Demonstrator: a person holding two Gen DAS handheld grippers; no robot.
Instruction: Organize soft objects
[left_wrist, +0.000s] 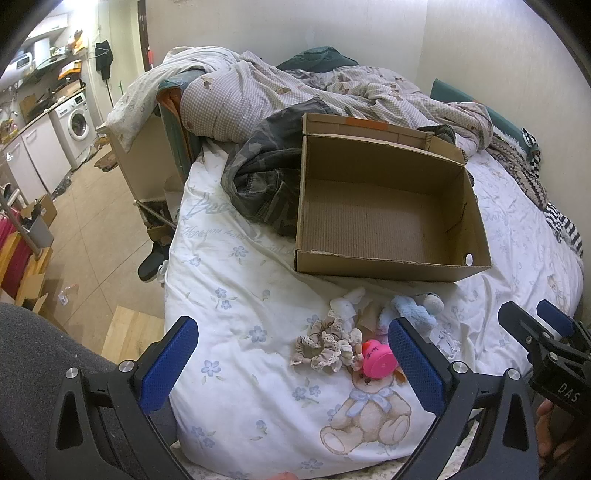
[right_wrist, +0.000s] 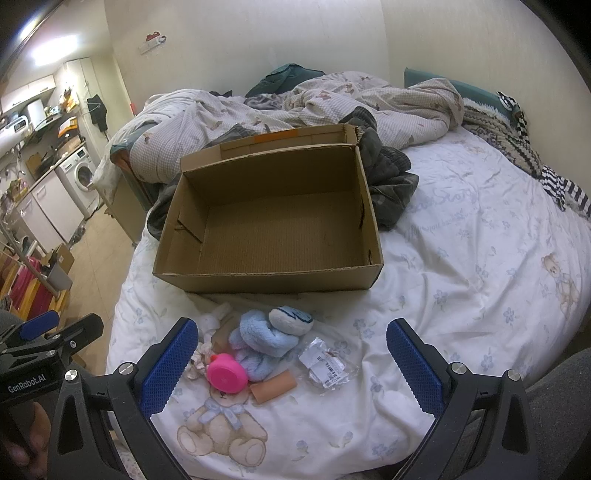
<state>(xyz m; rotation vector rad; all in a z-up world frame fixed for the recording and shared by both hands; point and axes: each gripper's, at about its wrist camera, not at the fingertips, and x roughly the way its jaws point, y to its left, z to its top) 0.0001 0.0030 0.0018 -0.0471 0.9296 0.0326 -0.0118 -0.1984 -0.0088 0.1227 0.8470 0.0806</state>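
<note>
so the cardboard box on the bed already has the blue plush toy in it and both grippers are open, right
Not quite. The cardboard box is empty; the right wrist view shows the blue plush toy lying on the bed sheet in front of it. Both the left hand-held gripper and the right hand-held gripper are open.

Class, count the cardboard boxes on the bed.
1: an open, empty cardboard box sits on the bedsheet beyond the small pile of soft items. Others could be hidden under the rumpled duvet.
</note>
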